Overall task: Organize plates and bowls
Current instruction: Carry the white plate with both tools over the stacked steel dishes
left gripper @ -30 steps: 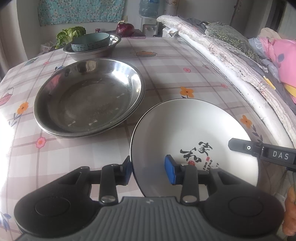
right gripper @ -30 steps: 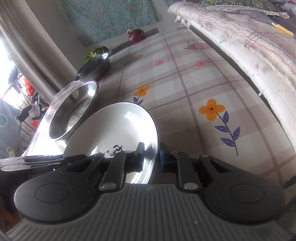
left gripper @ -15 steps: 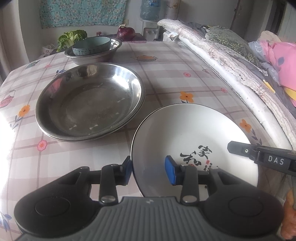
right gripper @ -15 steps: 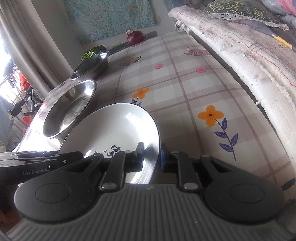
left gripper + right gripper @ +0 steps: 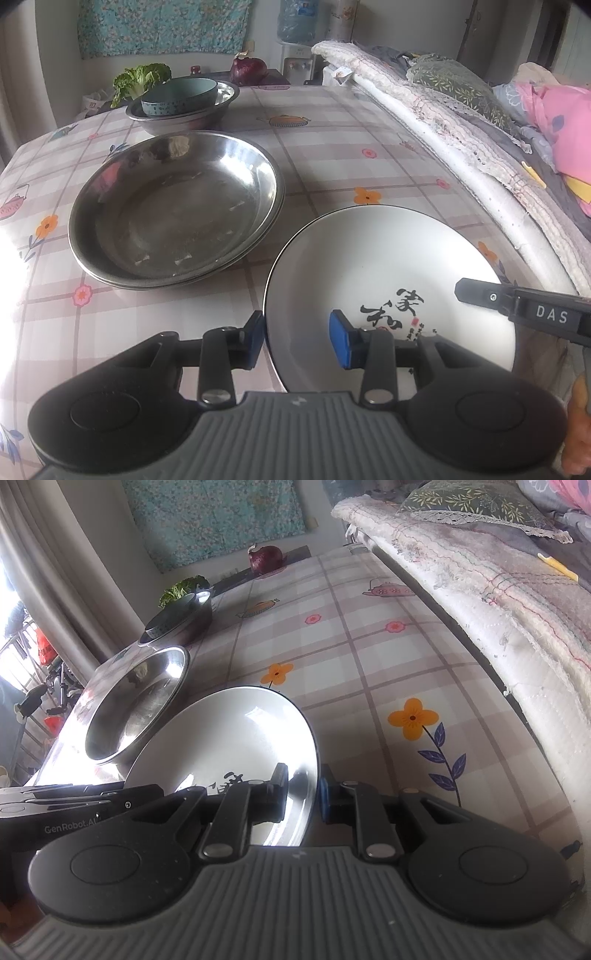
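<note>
A white deep plate with black characters is held at the near right of the table. My left gripper straddles its left rim, one blue pad outside and one on the inner wall, shut on it. My right gripper is shut on the opposite rim of the white plate, and one of its fingers shows in the left wrist view. Stacked steel plates lie to the left. Farther back, a teal bowl sits in a steel basin.
A checked floral cloth covers the table. A red onion and leafy greens lie at the far edge. Folded bedding runs along the right side. In the right wrist view the steel plates lie just left of the white plate.
The white plate keeps its place in both grips. The steel plates and the basin sit slightly lower in the left wrist view than before.
</note>
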The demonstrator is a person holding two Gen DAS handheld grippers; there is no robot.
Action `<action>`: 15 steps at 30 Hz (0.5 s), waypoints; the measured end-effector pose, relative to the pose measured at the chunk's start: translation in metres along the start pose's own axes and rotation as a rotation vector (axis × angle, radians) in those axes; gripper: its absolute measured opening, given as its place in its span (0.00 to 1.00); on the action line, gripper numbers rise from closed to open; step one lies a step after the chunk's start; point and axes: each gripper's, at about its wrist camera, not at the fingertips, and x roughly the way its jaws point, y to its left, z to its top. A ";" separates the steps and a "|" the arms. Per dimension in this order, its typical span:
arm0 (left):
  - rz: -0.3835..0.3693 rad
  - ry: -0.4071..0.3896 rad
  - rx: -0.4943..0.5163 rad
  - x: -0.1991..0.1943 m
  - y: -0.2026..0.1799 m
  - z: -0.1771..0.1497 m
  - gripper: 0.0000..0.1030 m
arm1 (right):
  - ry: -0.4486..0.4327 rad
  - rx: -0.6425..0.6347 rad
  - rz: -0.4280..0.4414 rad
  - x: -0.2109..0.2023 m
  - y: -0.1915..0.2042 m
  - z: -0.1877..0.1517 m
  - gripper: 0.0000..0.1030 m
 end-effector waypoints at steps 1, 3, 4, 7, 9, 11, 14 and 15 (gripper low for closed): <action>0.000 -0.001 0.000 0.000 0.000 0.000 0.37 | 0.000 0.000 -0.001 0.000 0.000 0.000 0.16; 0.000 -0.001 0.000 0.000 0.000 0.000 0.37 | -0.002 -0.004 -0.001 -0.001 0.001 0.001 0.16; 0.000 -0.002 0.000 0.000 0.000 0.000 0.37 | -0.003 -0.004 -0.002 -0.001 0.001 0.002 0.16; -0.001 -0.006 -0.001 -0.003 0.000 0.003 0.37 | -0.004 -0.007 -0.002 -0.002 0.001 0.003 0.16; -0.001 -0.008 -0.001 -0.004 0.000 0.003 0.37 | -0.005 -0.009 -0.003 -0.003 0.002 0.004 0.16; -0.002 -0.011 -0.001 -0.005 0.000 0.004 0.37 | -0.007 -0.010 -0.003 -0.004 0.002 0.005 0.16; -0.002 -0.016 0.000 -0.006 0.001 0.004 0.37 | -0.009 -0.011 -0.003 -0.005 0.003 0.006 0.16; -0.003 -0.017 -0.001 -0.006 0.001 0.004 0.37 | -0.010 -0.011 -0.003 -0.005 0.003 0.006 0.16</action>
